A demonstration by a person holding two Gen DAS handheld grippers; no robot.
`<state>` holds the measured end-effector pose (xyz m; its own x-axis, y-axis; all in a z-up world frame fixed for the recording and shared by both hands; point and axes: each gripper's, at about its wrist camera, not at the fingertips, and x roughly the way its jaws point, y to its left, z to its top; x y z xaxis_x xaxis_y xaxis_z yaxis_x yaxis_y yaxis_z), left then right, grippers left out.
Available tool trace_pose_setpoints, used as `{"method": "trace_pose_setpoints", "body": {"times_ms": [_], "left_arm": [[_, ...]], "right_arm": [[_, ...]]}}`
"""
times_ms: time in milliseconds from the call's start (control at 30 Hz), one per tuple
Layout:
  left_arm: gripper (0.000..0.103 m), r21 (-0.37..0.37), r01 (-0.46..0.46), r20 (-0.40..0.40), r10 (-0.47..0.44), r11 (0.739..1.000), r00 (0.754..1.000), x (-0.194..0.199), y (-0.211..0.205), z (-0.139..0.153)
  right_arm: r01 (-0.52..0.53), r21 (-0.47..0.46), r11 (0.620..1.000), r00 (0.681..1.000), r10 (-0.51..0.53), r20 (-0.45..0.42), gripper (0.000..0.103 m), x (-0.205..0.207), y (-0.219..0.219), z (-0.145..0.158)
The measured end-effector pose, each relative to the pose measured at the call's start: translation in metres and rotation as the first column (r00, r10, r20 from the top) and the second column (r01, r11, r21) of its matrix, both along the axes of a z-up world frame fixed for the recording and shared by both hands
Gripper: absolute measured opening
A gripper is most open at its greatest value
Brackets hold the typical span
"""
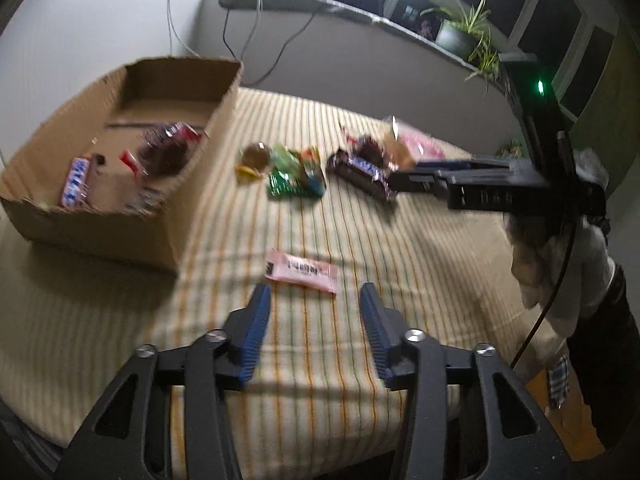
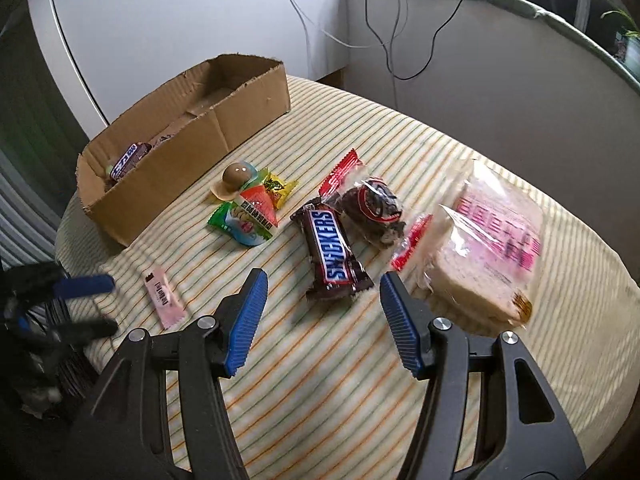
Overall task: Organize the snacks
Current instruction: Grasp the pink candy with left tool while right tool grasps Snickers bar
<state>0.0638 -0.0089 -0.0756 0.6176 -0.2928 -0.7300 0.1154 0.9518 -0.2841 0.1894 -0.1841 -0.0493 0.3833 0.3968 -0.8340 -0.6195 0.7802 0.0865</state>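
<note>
Both tongs wide, empty. Lower right tongs (image 2: 323, 294) squarely astride Snickers bar (image 2: 334, 250), pinch mid-wrapper, then carry over cardboard box (image 2: 180, 168) wall. Left tongs (image 1: 314, 306) near pink sachet (image 1: 302, 272).

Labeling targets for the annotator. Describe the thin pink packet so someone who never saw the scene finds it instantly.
Start at the cardboard box on the striped tablecloth, then move toward the camera side of the table. The pink packet lies flat and alone on the cloth, just ahead of the left gripper. Unlike the clustered Snickers bar and green candy wrappers, it is slim, pale pink and touches nothing.
</note>
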Motion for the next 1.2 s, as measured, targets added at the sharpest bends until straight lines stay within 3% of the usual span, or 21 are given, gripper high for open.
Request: {"method": "trace_pose_setpoints", "body": {"times_ms": [333, 567, 667, 800, 967, 1200], "left_arm": [[0.047, 0.010, -0.014, -0.031, 0.014, 1.000, 0.999, 0.028, -0.009, -0.015], [0.047, 0.117, 0.006, -0.003, -0.006, 0.993, 1.000, 0.041, -0.024, -0.020], [0.047, 0.150, 0.018, 0.007, -0.019, 0.988, 1.000, 0.038, -0.026, -0.020], [0.036, 0.209, 0.014, 0.027, -0.020, 0.978, 0.999, 0.034, -0.029, -0.021], [0.020, 0.209, 0.004, 0.037, -0.012, 0.978, 0.999, 0.033, -0.022, -0.020], [0.018, 0.158, 0.001, 0.037, -0.007, 0.988, 0.999, 0.032, -0.014, -0.022]], "right_arm": [[-0.018, -0.039, 0.999, 0.999, 0.017, -0.045, 0.059, 0.031, 0.023, -0.024], [-0.017, -0.041, 0.999, 0.998, 0.015, -0.054, 0.058, 0.038, 0.028, -0.031], [-0.017, -0.050, 0.999, 0.998, 0.014, -0.054, 0.048, 0.038, 0.028, -0.034], [-0.017, -0.054, 0.998, 0.999, 0.014, -0.051, 0.043, 0.038, 0.029, -0.035], [-0.019, -0.069, 0.997, 0.999, 0.016, -0.044, 0.035, 0.032, 0.032, -0.036], [-0.001, -0.055, 0.998, 0.999, -0.002, -0.047, 0.030, 0.023, 0.029, -0.034]]}}
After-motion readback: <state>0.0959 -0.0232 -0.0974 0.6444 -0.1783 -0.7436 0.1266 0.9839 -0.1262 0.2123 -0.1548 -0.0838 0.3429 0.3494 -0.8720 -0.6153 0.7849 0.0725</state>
